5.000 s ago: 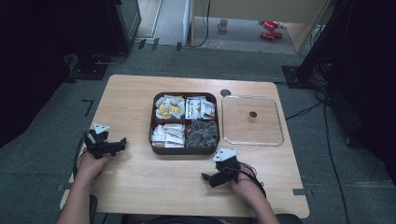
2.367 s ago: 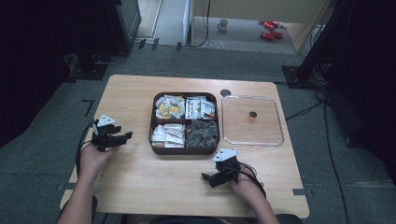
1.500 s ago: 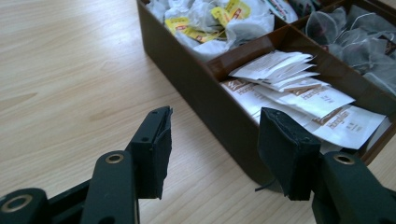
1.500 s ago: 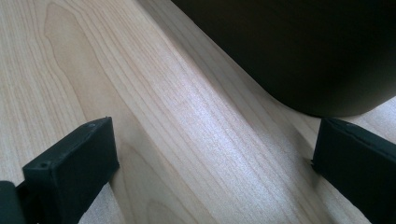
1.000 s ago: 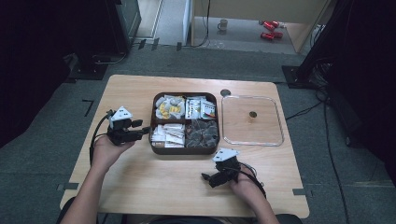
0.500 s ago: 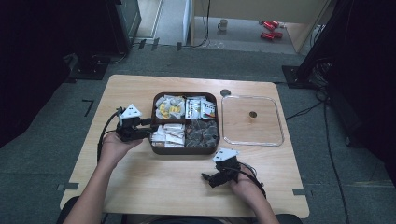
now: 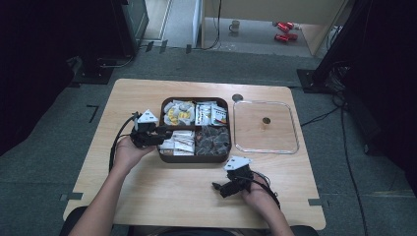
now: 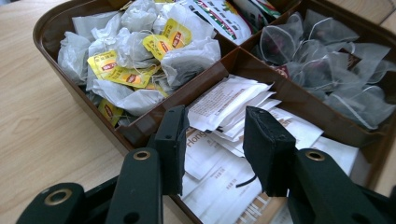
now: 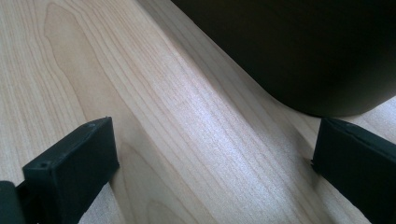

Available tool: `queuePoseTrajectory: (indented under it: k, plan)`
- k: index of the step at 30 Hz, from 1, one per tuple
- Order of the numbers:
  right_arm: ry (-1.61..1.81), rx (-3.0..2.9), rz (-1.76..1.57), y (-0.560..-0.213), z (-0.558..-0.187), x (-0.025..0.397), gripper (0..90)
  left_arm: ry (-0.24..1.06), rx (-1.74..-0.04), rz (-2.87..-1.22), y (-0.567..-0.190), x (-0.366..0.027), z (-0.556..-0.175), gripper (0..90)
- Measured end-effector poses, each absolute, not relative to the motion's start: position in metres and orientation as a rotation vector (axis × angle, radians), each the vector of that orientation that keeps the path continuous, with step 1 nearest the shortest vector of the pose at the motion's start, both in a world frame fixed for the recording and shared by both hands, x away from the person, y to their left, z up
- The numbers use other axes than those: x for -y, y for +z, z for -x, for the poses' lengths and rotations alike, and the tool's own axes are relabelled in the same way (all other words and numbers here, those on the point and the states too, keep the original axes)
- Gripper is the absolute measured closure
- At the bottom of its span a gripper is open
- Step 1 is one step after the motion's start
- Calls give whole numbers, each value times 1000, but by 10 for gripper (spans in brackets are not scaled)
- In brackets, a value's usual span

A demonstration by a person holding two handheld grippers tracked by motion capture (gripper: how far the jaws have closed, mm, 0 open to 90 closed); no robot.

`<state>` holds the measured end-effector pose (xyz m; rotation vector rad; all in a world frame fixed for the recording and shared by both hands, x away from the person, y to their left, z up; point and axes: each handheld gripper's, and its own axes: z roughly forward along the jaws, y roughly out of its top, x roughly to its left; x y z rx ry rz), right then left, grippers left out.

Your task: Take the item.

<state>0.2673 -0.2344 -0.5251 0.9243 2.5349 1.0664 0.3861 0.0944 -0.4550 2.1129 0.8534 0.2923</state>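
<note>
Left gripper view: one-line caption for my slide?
Open left gripper poised over white paper sachets in the brown divided tray.

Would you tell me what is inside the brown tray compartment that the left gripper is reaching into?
White paper sachets lie stacked in that compartment of the brown tray, between the left gripper fingers. The sachets hide the compartment floor.

Tray (image 9: 299, 51) near wall blurred, cut off; paper sachets (image 8: 224, 140) print perhaps too small.

wooden table (image 7: 147, 196) bears brown tray (image 7: 194, 158), clear lid (image 7: 265, 127).
</note>
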Motion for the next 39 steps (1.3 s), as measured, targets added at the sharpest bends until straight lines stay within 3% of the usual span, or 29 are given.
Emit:
queuePoseTrajectory:
  k: [39]
  plan:
    - [1065,-2523,-942,-525,-265,234,0,329,-789,-2182,-479,-67,-411,683]
